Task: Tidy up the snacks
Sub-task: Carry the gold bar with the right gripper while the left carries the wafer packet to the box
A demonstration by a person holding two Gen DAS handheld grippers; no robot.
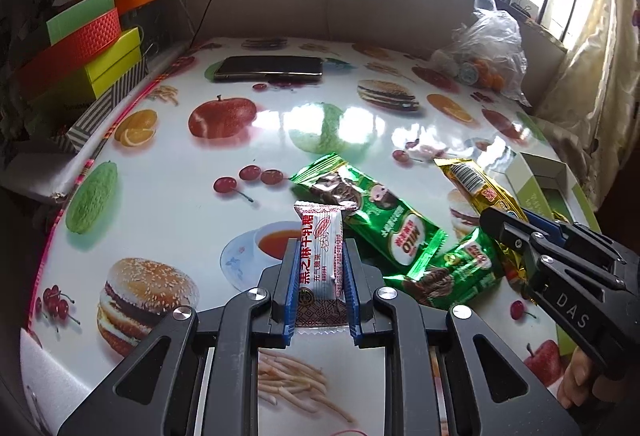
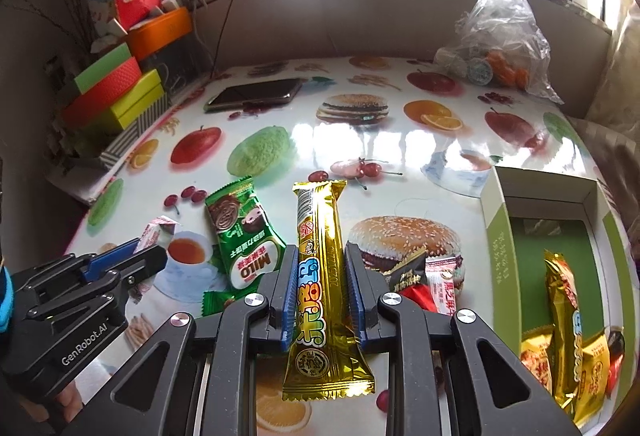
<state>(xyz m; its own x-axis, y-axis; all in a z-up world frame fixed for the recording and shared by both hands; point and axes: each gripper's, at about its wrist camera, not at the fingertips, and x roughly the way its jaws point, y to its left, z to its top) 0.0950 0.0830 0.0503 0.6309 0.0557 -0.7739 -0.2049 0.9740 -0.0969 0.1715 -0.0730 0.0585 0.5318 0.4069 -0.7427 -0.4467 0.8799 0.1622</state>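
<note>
Above the fruit-print worktop, the left tool pinches a white bar held lengthwise between its blue pads; the right tool likewise pinches a gold bar. Green Milo packs lie just beside them. At right, an open green box holds more gold packs. A phone lies well beyond.

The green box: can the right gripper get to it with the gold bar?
Probably yes. The right gripper is shut on the gold bar, and the green box lies open just beside it, with nothing between.
</note>
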